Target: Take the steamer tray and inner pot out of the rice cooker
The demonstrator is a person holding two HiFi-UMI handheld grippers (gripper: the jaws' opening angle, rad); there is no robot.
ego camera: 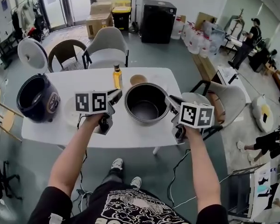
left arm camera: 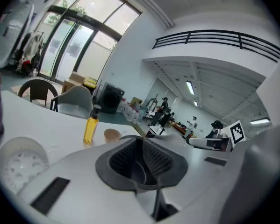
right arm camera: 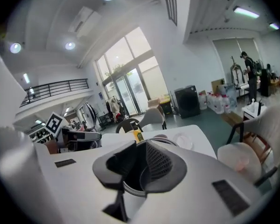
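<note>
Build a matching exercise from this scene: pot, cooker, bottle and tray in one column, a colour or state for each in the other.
Things:
1. pot
2. cooker
3. bottle
4. tray

Colours and states:
A. yellow
B. lid up
C. white, with holes
D. rim gripped by the left tool and the right tool

Pairs: 1-D, 2-B, 3-A, 4-C.

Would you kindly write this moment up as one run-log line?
pot: out of cooker, held by rim | left gripper: shut on pot | right gripper: shut on pot | tray: on table
</note>
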